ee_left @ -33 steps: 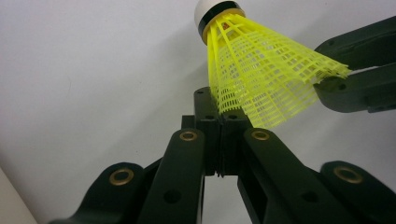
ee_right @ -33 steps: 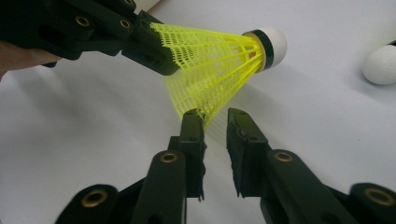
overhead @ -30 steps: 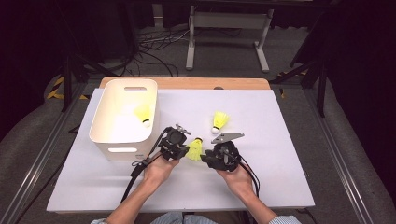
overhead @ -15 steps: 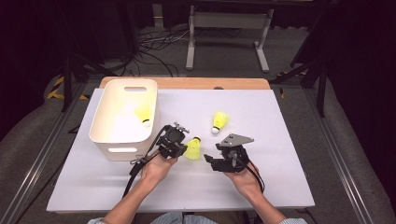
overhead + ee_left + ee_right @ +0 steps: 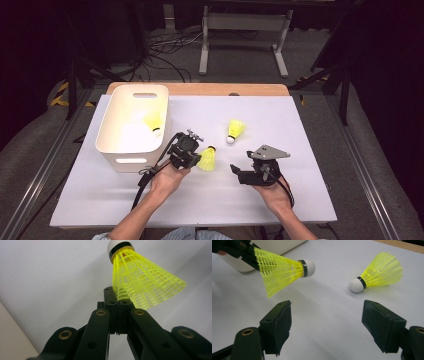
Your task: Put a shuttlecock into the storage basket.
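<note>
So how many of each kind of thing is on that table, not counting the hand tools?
Yellow shuttlecocks: 3 – held shuttlecock, loose shuttlecock, binned shuttlecock
White bins: 1 – bin
Total: 4

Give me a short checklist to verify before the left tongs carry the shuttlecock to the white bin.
1. Left tongs shut on the held shuttlecock skirt edge: ok.
2. Grip firm enough: cannot tell, only the rim is pinched.
3. Right tongs open and apart from it: ok.
4. White bin open on top, with room beside the shuttlecock inside: ok.
5. Second shuttlecock lying away from the path: ok.
</note>
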A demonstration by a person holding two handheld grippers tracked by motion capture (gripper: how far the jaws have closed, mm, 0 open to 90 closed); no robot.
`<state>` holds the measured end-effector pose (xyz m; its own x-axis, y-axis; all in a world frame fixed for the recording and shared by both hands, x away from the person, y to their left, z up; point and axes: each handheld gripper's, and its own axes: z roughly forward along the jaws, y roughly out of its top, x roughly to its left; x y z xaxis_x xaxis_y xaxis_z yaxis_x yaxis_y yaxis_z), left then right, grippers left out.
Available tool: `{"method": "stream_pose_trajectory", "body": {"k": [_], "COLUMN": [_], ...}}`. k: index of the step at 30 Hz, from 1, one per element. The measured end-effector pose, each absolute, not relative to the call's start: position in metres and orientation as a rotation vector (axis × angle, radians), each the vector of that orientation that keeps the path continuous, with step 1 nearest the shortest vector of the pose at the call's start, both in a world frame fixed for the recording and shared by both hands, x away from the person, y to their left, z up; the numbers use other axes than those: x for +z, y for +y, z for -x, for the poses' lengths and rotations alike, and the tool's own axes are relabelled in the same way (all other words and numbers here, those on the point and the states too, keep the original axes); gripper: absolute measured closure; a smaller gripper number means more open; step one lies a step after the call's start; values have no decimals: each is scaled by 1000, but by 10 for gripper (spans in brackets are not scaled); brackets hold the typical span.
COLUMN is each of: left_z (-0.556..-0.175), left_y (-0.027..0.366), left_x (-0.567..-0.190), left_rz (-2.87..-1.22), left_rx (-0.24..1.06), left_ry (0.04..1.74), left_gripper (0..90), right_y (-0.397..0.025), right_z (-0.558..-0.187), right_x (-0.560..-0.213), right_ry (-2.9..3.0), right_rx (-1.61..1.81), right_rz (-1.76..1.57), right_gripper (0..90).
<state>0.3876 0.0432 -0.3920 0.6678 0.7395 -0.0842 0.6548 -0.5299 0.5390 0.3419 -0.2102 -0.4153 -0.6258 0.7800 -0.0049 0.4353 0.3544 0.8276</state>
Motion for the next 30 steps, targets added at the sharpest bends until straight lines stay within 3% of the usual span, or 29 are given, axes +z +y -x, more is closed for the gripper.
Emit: {"method": "stream_pose_trajectory", "body": {"k": [30], "left_z": [-381], "left_y": [65], "left_x": [-365], "left_rz": [-2326], "left_rx": [256], "left_ry": [1103], "left_gripper": [898], "right_y": [-276], "right_z": [-313], "right_x": [-428], "right_ry": [2042], "right_rx": [1223], "right_rz": [-1097], "right_gripper": [145]}}
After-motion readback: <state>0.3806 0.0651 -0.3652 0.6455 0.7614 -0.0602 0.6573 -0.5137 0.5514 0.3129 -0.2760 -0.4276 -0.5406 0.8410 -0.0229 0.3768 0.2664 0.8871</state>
